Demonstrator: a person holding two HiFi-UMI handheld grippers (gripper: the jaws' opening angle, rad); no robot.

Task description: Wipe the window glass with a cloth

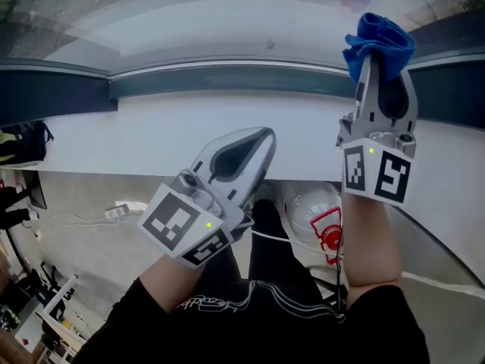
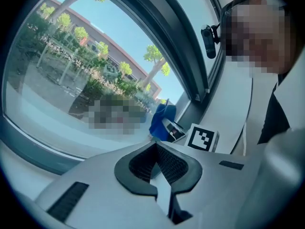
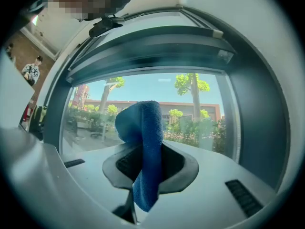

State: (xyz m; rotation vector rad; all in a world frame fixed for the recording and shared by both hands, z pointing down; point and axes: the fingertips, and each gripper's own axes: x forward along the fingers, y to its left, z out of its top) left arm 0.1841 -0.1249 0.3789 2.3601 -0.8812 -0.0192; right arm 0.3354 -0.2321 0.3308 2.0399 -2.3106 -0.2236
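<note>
Window glass (image 1: 227,21): open pane all along, just beyond the blue cloth (image 1: 379,40) in the right gripper (image 1: 377,63).
Frame (image 1: 227,78): dark bar edging the pane, between glass and sill.
Sill (image 1: 151,135): white ledge, open around the left gripper (image 1: 264,135).
Between grippers: open gap.

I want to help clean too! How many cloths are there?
1. The blue cloth is pinched in the right gripper, up near the window glass. No other cloth shows.

White sill (image 1: 189,135); plastic bag (image 1: 317,212) below; pwr strip (image 1: 123,209) on floor
</note>
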